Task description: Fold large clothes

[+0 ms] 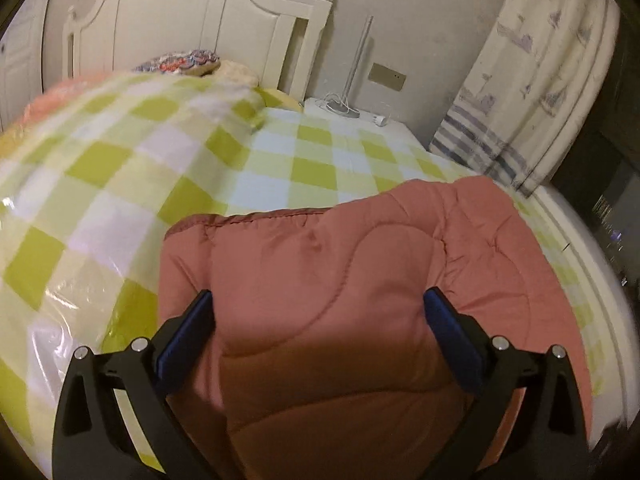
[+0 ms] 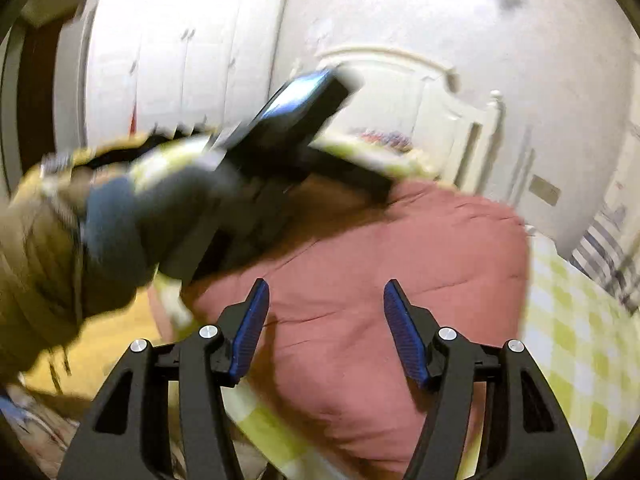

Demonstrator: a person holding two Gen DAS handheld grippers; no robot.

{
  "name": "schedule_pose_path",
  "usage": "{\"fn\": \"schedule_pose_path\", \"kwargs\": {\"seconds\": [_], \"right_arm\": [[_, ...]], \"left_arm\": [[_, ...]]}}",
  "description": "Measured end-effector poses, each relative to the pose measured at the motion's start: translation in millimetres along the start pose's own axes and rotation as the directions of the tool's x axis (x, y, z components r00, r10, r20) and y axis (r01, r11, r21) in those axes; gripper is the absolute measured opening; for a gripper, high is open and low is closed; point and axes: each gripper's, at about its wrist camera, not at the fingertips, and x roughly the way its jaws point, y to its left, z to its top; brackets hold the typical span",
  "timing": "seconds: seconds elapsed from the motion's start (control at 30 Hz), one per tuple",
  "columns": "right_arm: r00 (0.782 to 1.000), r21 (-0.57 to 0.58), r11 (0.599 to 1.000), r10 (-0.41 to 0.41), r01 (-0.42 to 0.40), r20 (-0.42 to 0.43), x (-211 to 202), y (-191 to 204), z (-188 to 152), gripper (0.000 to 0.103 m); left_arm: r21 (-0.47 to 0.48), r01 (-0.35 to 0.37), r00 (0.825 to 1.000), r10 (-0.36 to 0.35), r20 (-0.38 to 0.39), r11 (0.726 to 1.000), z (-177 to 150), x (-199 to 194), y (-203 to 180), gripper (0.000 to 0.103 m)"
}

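A pink quilted garment (image 1: pixel 340 280) lies folded on a bed with a green and white checked cover (image 1: pixel 280 152). My left gripper (image 1: pixel 318 300) is open and empty just above the garment's near part, its blue pads (image 1: pixel 188 332) wide apart. In the right wrist view the same garment (image 2: pixel 400 272) fills the middle. My right gripper (image 2: pixel 326 300) is open and empty above it. The left gripper's body (image 2: pixel 296 136), blurred, and the gloved hand (image 2: pixel 120 224) holding it show at the upper left of that view.
A cream headboard (image 1: pixel 180 20) and a patterned pillow (image 1: pixel 180 62) stand at the far end of the bed. A nightstand with cables (image 1: pixel 340 110) and a curtain (image 1: pixel 532 80) are at the right. White wardrobe doors (image 2: pixel 180 52) line the left wall.
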Motion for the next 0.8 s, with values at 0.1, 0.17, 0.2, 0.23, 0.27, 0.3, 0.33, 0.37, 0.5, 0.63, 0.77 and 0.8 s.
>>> {"fn": "schedule_pose_path", "kwargs": {"seconds": [0.1,0.17,0.2,0.23,0.27,0.3,0.33,0.37,0.5,0.63,0.77,0.8], "right_arm": [[0.997,0.058,0.997,-0.061,0.058,0.053,-15.1,-39.5,15.1,0.060],[0.994,0.081,0.993,-0.092,0.087,0.063,-14.7,-61.4,25.0,0.056],[0.992,0.090,0.991,-0.105,0.099,0.066,-11.5,-72.1,30.7,0.054],[0.991,0.097,0.989,-0.115,0.109,0.062,-5.7,-81.7,35.8,0.052],[0.992,0.103,0.988,-0.117,0.111,0.053,0.7,-89.5,38.1,0.052],[0.993,0.109,0.988,-0.115,0.111,0.030,11.1,-96.1,41.1,0.051],[0.995,0.104,0.990,-0.098,0.100,-0.019,25.4,-98.6,40.0,0.051],[0.992,0.099,0.993,-0.057,0.068,-0.112,45.0,-102.7,34.6,0.052],[0.975,0.169,0.986,0.033,0.004,-0.220,75.1,-114.7,14.5,0.053],[0.972,0.095,0.995,-0.009,0.032,-0.234,68.8,-113.5,34.3,0.052],[0.980,0.130,0.985,-0.089,0.114,-0.178,71.9,-137.6,64.1,0.052],[0.983,0.178,0.977,-0.093,0.122,-0.161,78.3,-149.6,71.7,0.052]], "left_arm": [[0.020,-0.022,1.000,0.022,0.000,1.000,-0.3,0.7,-4.3,0.101],[0.052,-0.059,0.998,0.059,0.004,0.997,-0.3,0.1,-11.0,0.101],[0.066,-0.077,0.997,0.077,0.003,0.995,-0.2,1.5,-14.6,0.101],[0.074,-0.089,0.996,0.089,0.003,0.993,-0.2,2.7,-16.5,0.101],[0.075,-0.094,0.996,0.094,0.004,0.993,0.1,2.9,-15.9,0.101],[0.074,-0.098,0.995,0.098,0.006,0.992,-0.2,2.2,-15.9,0.101],[0.074,-0.101,0.995,0.100,0.007,0.992,-0.4,1.8,-15.4,0.101],[0.077,-0.105,0.994,0.105,0.007,0.992,-0.7,1.5,-15.6,0.101],[0.105,-0.143,0.990,0.144,0.006,0.984,-1.2,2.9,-19.7,0.101],[0.125,-0.168,0.986,0.169,0.002,0.978,-0.5,4.4,-22.4,0.101],[0.129,-0.175,0.984,0.175,0.007,0.976,-0.5,3.8,-23.0,0.101],[0.130,-0.175,0.984,0.176,0.005,0.976,-0.5,4.2,-23.2,0.101]]}}
